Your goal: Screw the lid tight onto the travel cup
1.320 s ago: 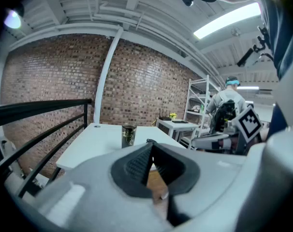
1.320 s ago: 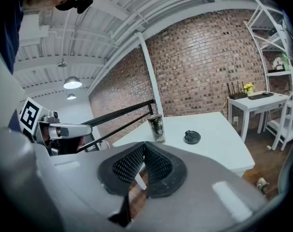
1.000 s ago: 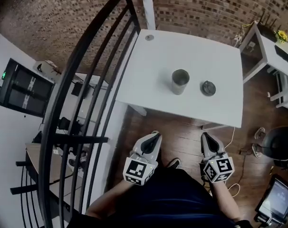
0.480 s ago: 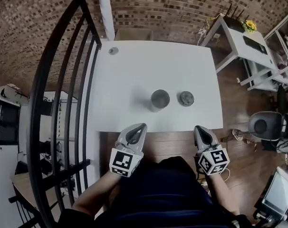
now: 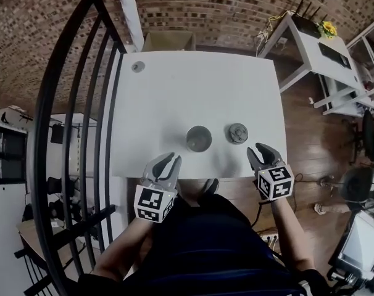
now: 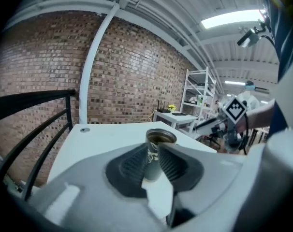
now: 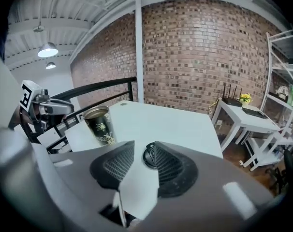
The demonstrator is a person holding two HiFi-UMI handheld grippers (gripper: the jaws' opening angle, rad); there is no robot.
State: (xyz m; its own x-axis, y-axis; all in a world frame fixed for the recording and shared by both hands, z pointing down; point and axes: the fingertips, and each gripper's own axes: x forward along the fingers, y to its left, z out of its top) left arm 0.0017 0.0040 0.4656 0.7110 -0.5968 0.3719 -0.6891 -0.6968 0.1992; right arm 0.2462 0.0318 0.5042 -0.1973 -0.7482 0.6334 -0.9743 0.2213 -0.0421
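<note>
On table (image 5: 174,91): cup (image 5: 199,139) w/ lid (image 5: 237,133) beside

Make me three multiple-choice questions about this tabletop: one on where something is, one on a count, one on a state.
1. Where is the round dark lid relative to the dark leaf-printed travel cup?
A. Screwed onto it.
B. Beside it on the white table, on the person's right.
C. Inside it.

2. How many cups stand on the table?
A. One.
B. Two.
C. Three.

3. What state is the cup in?
A. Tipped over.
B. Upright and open.
C. Upright and capped.

Answers:
1 B, the lid lies flat on the table, apart from the cup.
2 A, only one cup shows in any view.
3 B, it stands upright with its open mouth facing up.
</note>
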